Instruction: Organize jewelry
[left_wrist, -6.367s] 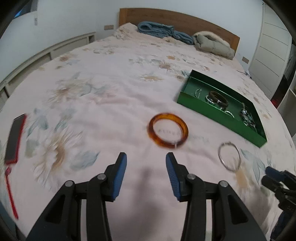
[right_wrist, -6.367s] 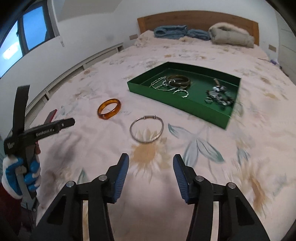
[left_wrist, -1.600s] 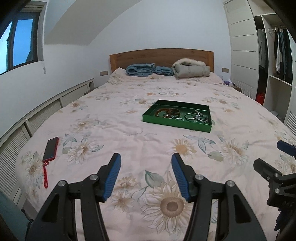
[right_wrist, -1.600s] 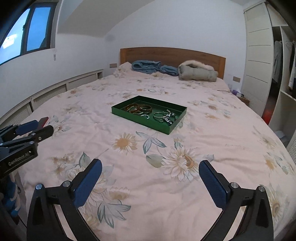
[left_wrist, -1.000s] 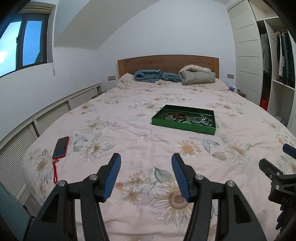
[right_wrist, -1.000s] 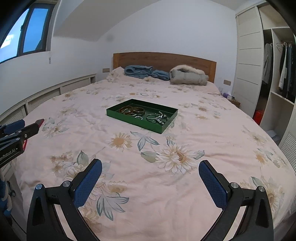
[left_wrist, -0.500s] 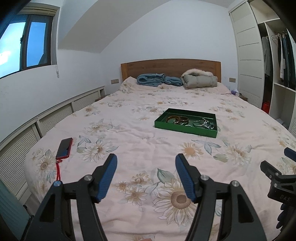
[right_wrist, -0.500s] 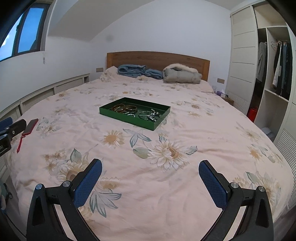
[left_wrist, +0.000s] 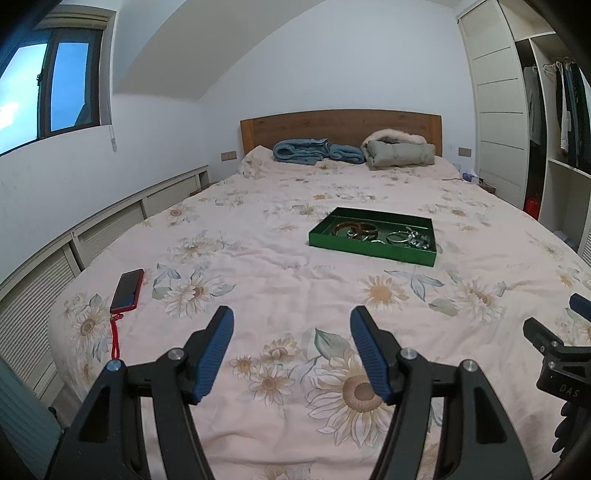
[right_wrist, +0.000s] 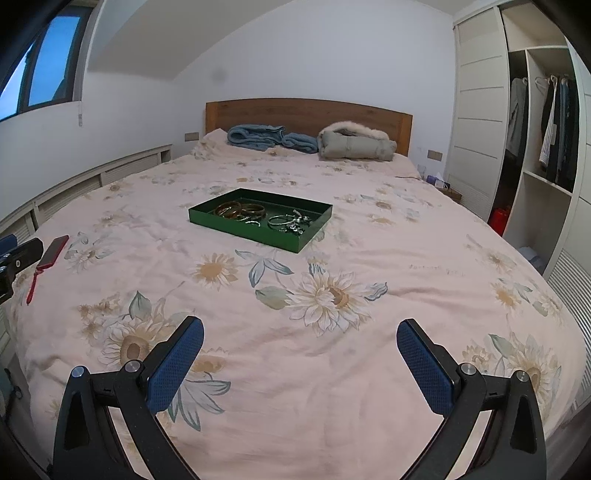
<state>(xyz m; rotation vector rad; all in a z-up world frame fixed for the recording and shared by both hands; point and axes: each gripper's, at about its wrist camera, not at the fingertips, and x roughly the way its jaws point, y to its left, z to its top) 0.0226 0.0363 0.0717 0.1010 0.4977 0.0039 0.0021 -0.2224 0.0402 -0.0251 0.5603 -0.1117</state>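
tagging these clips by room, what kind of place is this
A bedroom in a home, most likely. A wide bed with a wooden headboard fills the view, an open wardrobe of hanging clothes stands to one side, and a green jewelry tray sits on the floral bedspread.

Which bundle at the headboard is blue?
The rolled blanket on the left side of the headboard is blue. The bundle beside it to the right is grey-beige with a pale furry edge, so it looks like a folded coat.

1 green tray (right_wrist: 243, 227), 2 brown bangles (right_wrist: 240, 210), 1 red phone (left_wrist: 127, 284), 2 grippers (left_wrist: 291, 352).
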